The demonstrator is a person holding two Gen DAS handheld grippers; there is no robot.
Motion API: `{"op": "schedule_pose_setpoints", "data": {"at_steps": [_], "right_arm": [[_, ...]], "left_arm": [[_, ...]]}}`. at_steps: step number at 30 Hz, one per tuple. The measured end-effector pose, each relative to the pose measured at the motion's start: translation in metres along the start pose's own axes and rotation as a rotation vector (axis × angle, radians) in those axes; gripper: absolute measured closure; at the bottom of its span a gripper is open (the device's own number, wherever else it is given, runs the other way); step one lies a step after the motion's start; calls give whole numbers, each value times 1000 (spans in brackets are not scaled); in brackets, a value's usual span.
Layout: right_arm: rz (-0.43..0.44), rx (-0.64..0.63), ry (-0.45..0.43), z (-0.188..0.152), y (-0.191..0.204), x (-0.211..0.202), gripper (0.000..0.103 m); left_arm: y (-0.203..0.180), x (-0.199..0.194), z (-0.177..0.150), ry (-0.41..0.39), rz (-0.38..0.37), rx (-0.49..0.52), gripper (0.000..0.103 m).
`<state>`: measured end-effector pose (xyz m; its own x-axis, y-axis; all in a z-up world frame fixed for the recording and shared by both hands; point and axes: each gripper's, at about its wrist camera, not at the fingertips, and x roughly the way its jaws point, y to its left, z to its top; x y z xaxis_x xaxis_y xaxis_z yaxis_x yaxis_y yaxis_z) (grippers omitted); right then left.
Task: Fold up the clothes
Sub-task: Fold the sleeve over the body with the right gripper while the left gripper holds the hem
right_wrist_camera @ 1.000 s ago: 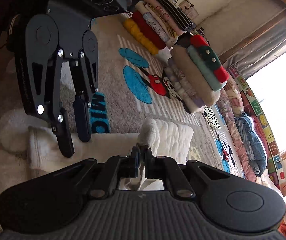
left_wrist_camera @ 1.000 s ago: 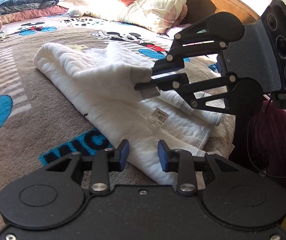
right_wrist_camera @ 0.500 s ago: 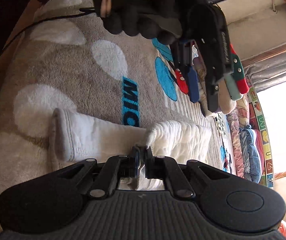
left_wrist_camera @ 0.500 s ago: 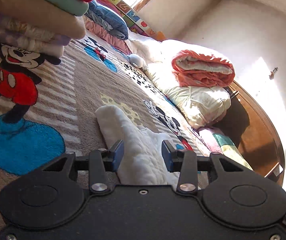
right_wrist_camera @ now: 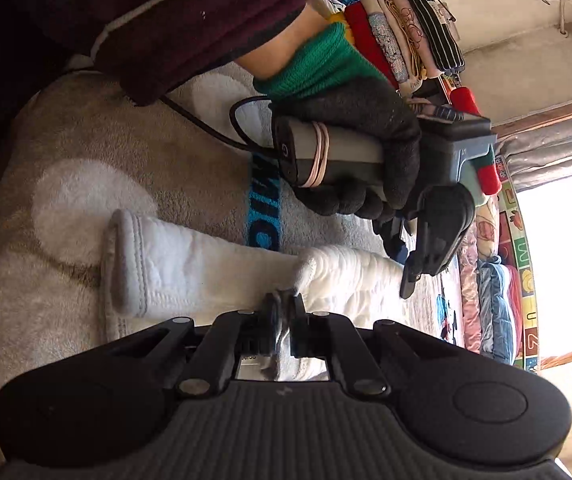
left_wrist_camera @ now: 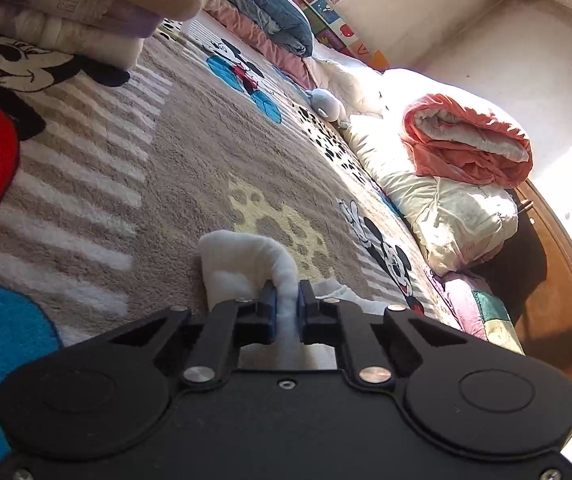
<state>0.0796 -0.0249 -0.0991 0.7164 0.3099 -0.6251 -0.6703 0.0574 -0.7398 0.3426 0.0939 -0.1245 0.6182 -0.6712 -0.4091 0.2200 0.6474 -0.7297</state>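
Sunlight pours across a white wall and a curved wooden headboard — grey curtains frame a bright window, beside a cartoon-mouse blanket covering the bed.

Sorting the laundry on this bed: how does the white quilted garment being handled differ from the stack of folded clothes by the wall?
The white garment lies alone, long and flat on the blanket; the stack of folded clothes is many pieces piled together. The garment is plain white; the stack mixes red, striped and patterned fabrics. Both grippers, left gripper closing and right gripper shut, pinch the garment; nothing touches the stack. Both rest on the blanket.
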Motion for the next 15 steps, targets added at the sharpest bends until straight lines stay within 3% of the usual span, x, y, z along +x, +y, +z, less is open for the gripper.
{"op": "schedule_pose_setpoints", "data": {"at_steps": [4, 8, 10, 13, 15], "right_arm": [[12, -28, 0, 2, 2, -7, 100], [56, -62, 8, 4, 17, -4, 102], [54, -5, 8, 5, 15, -4, 102], [66, 190, -5, 6, 2, -13, 101], [138, 473, -17, 2, -17, -19, 100]], "left_arm": [[14, 7, 0, 41, -34, -63, 97], [12, 9, -2, 55, 7, -40, 97], [11, 8, -4, 54, 19, -38, 97], [12, 8, -4, 49, 21, -63, 97], [14, 8, -5, 46, 22, -85, 97]]}}
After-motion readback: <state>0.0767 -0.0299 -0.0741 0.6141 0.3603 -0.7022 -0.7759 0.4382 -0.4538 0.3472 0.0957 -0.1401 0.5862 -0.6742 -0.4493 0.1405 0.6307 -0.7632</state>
